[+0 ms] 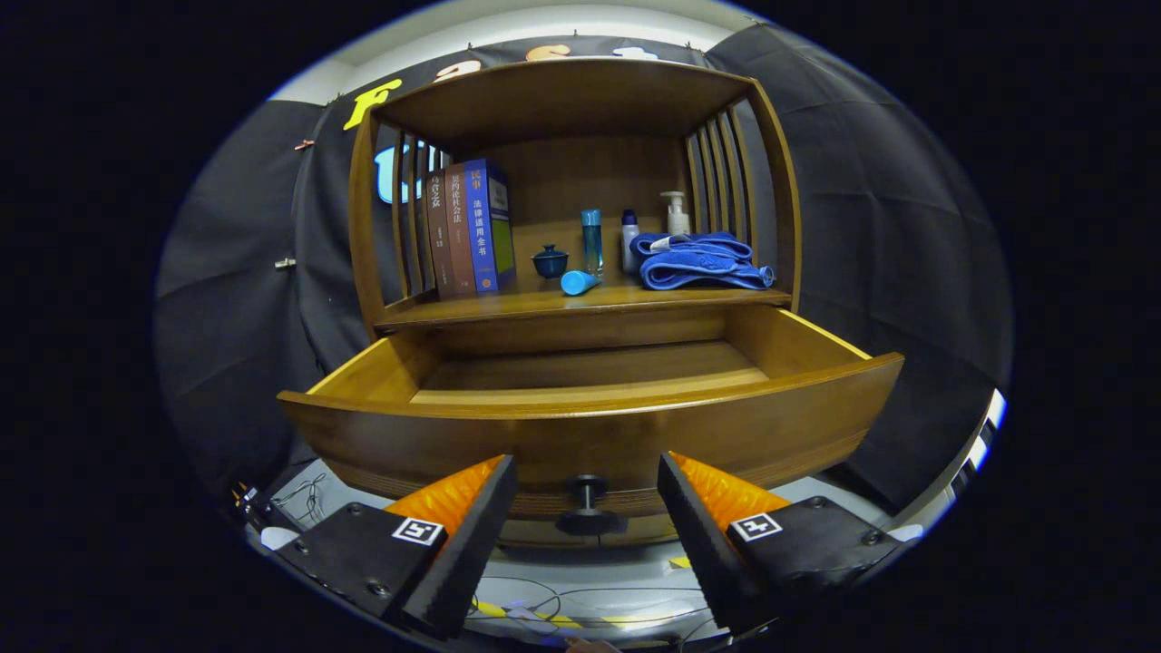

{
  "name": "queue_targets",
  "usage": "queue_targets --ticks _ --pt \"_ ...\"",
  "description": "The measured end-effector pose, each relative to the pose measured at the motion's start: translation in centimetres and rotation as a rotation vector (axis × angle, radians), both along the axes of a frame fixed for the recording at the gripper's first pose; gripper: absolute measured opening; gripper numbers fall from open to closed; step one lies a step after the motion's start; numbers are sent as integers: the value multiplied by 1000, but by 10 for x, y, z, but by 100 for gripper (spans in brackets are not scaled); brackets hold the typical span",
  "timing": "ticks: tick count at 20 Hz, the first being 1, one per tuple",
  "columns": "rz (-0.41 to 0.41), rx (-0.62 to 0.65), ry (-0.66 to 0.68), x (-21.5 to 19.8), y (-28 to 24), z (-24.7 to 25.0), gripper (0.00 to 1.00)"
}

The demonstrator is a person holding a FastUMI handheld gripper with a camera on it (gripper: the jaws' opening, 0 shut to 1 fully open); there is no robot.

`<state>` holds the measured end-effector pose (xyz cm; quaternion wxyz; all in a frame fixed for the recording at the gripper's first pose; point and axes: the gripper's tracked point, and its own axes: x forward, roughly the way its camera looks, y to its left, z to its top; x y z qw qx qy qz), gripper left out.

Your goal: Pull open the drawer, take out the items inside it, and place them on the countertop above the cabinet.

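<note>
A wooden cabinet (580, 227) stood against the black cloth wall, seen from just in front and slightly below. Its drawer (590, 426) was pulled well out toward the camera, and the part of its inside that showed was bare wood. A dark round knob (588, 504) stuck out from the middle of the drawer front.

The gripper (588, 481) hung just in front of the drawer with its fingers (467, 521) spread wide apart, holding nothing. The knob sat in the gap between the fingertips, touched by neither.

Above the drawer, the countertop (544, 307) carried several things under a wooden canopy with slatted sides. Three books (470, 227) stood upright at the left, against the slats. Near the middle sat a small dark blue lidded cup (550, 261). Just beside it a light blue tube (579, 282) lay on its side near the front edge, with a tall blue bottle (591, 241) standing behind it. A white bottle with a blue cap (629, 240) stood next to that. At the right lay a folded blue towel (700, 261), and a white pump bottle (675, 214) stood behind it.

Loose cables (544, 603) lay on the pale floor below the fingers.
</note>
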<state>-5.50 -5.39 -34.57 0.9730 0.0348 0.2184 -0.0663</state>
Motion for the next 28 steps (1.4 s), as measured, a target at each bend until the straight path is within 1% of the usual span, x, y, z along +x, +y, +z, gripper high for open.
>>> queue_targets --ticks 2,7,11,12,21,28 --pt "-4 7 8 9 0 -1 99" --pt "-9 24 9 13 -1 -1 98" --pt "-6 23 -16 41 -3 3 98" --pt "-3 30 5 47 -4 -1 99" --pt "7 39 -23 119 -19 -10 99" --pt "2 36 -34 156 -23 -15 100"
